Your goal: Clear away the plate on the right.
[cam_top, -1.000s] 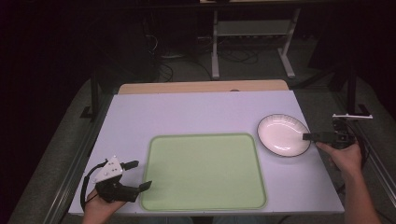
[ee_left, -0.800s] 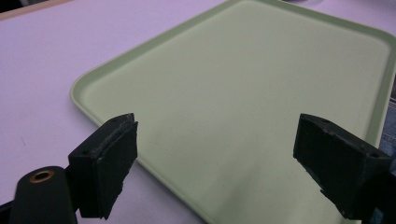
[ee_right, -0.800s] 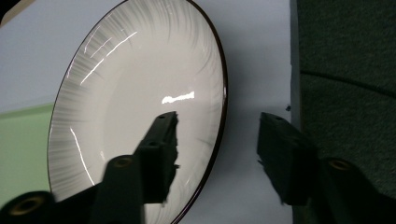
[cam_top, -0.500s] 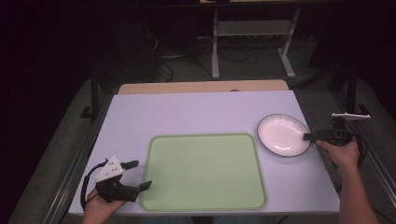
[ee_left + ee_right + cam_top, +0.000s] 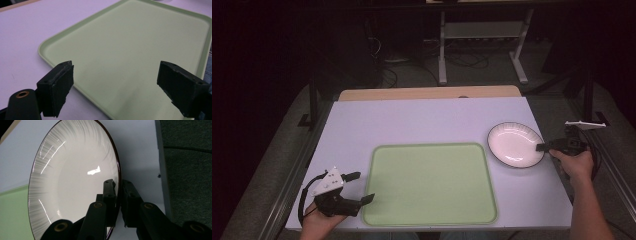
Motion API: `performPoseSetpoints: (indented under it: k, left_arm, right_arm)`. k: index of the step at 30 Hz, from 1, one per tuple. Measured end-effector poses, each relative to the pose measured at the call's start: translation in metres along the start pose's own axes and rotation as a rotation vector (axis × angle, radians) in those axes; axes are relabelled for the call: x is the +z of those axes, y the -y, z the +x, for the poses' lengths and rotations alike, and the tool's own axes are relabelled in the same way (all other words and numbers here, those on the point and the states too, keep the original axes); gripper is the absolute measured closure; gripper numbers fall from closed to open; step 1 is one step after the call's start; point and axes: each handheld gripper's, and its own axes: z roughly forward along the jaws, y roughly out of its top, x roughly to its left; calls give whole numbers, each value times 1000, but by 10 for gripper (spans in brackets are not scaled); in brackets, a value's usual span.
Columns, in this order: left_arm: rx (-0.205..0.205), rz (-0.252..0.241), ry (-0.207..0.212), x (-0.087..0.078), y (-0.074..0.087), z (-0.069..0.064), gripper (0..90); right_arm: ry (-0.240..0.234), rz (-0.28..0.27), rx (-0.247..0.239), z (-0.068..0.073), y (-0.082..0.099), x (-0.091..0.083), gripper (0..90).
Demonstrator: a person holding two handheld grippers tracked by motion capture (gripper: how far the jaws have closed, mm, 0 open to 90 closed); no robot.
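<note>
A white plate with a dark rim and fine ribbed edge lies on the table's right side, large in the right gripper view. My right gripper has just been closing, and its jaws now pinch the plate's near rim, one inside and one outside. A light green tray lies at the front middle. My left gripper rests at the tray's left edge, open, its jaws straddling the tray's corner without touching it.
The table has a pale lilac top with a wooden strip at its far edge. Metal rails run along both sides. The right table edge lies just beside the plate, with grey floor beyond it.
The right gripper's jaws have closed on the plate's rim. The left gripper and the tray have stayed where they were.
</note>
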Motion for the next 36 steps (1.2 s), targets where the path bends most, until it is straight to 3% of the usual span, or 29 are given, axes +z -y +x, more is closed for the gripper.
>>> performPoseSetpoints:
  k: [12, 17, 22, 27, 36]
  left_arm:
    - [1, -3, 0, -1, 0, 1, 138]
    - [3, -3, -1, -1, 0, 1, 138]
    - [0, -2, -1, -1, 0, 1, 138]
    - [-1, -5, -2, -2, 0, 2, 138]
    - [-2, -9, -2, -3, 0, 3, 138]
  right_arm:
    - [9, -1, 8, 2, 0, 3, 807]
    - [-3, 2, 45, 0, -1, 2, 826]
    - [-49, -17, 92, -6, 2, 2, 836]
    - [-37, -24, 102, -5, 2, 2, 842]
    - [-70, -55, 160, -7, 4, 0, 839]
